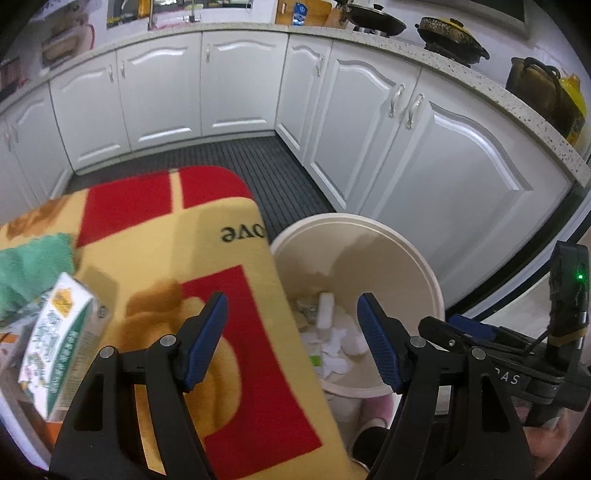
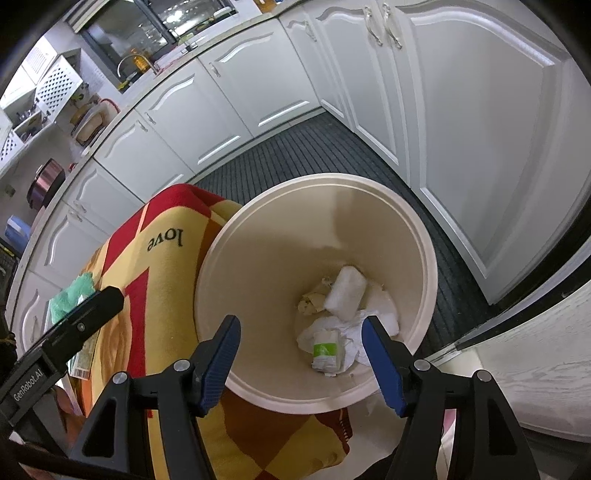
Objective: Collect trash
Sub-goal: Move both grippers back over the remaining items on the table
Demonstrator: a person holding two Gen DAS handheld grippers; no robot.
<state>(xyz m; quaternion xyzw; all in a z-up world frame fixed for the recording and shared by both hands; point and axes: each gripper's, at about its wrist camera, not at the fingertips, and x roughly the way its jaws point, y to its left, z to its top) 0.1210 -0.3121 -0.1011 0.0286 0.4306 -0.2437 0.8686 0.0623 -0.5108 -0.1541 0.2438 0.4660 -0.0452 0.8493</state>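
A cream round trash bin (image 2: 424,251) stands on the dark floor beside a table covered by a yellow and red cloth (image 2: 170,280). Inside lie crumpled white paper (image 2: 354,332), a white packet (image 2: 345,293) and a small green-labelled pack (image 2: 325,349). My right gripper (image 2: 301,356) is open and empty above the bin. My left gripper (image 1: 291,341) is open and empty over the cloth's edge (image 1: 229,280) and the bin (image 1: 406,258). A green and white carton (image 1: 61,341) lies on the table at the left.
A green towel (image 1: 33,273) lies on the table behind the carton. White kitchen cabinets (image 1: 424,155) ring the dark ribbed floor (image 1: 273,177). Pots (image 1: 448,35) stand on the counter. The right gripper's body (image 1: 517,354) shows at the left view's right side.
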